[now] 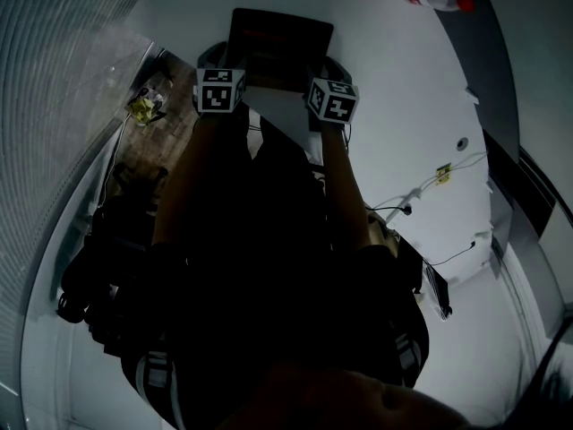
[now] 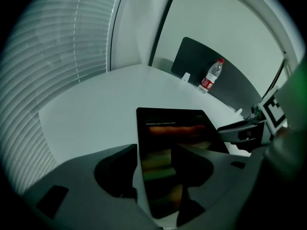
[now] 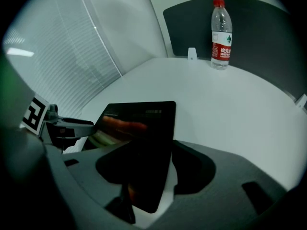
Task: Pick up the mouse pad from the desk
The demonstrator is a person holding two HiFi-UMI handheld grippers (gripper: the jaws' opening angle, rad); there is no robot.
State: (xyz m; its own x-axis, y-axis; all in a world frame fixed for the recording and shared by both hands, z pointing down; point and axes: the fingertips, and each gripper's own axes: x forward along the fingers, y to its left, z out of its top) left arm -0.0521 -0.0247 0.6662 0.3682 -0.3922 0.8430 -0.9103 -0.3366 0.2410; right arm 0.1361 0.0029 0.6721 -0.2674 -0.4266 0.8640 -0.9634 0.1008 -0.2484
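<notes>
The mouse pad [image 1: 280,47] appeared to lie on the white desk [image 1: 394,88], at its far side, not yet lifted. The 2 tools, left gripper [image 2: 156,176] and right gripper [image 3: 160,176], straddled its near edge, jaws wide apart, gripping nothing. Closing and lifting remained.

Fingers [image 2: 196,169] partly hide mouse pad [image 2: 160,147]; print seemingly unreadable

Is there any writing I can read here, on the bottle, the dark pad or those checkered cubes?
Nothing can be quoted.
Water bottle: white print on its red label, too small to read.
Mouse pad: one line of small print near its far edge, blurred.
Marker cubes: black-and-white square patterns, no words.
</notes>
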